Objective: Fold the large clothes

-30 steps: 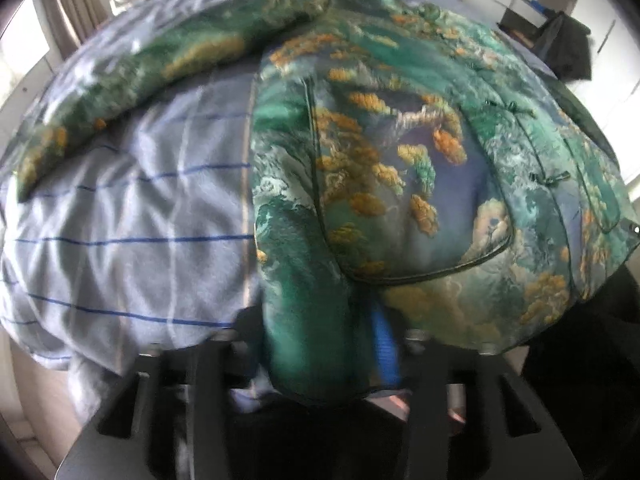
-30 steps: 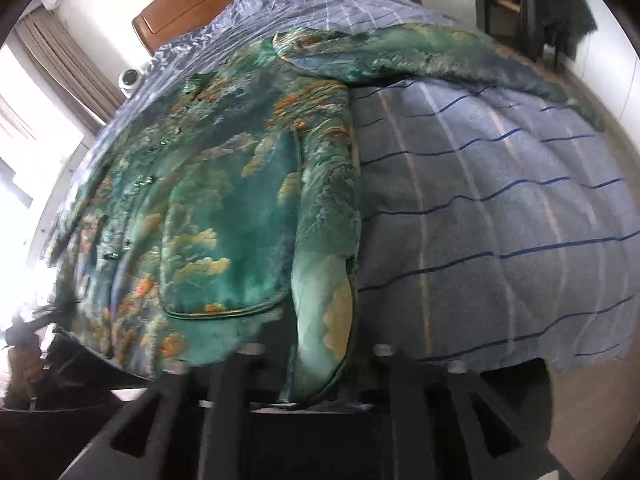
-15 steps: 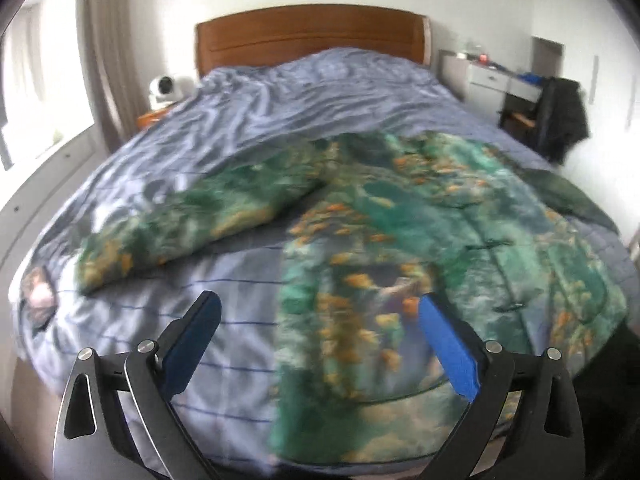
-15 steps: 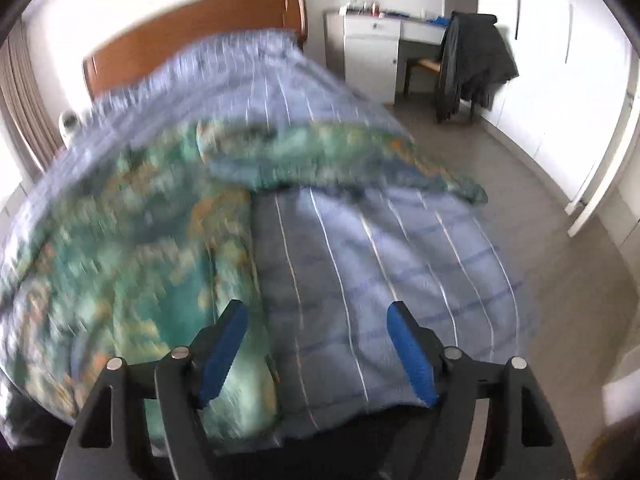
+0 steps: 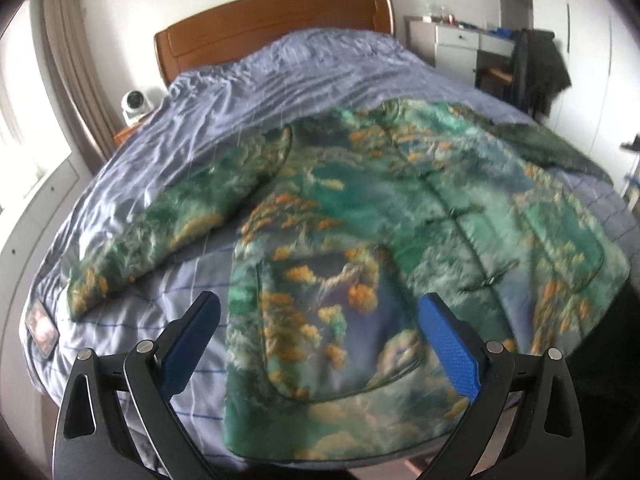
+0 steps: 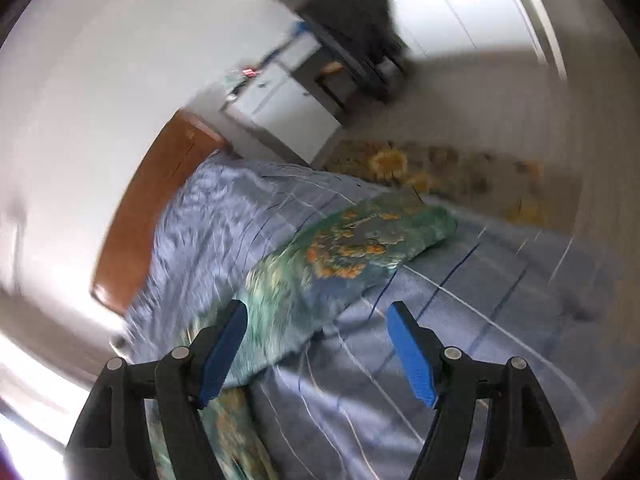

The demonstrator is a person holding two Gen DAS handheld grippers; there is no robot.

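Our left gripper (image 5: 320, 324) has just opened wide and holds nothing, above the jacket (image 5: 400, 240) hem. Our right gripper (image 6: 318, 340), also just opened and empty, hangs over its sleeve (image 6: 352, 252). The jacket lies flat on the bed (image 5: 280, 92).

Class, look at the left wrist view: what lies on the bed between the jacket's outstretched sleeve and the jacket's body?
In the left wrist view, only bare striped bedspread lies between the sleeve and the jacket's body.
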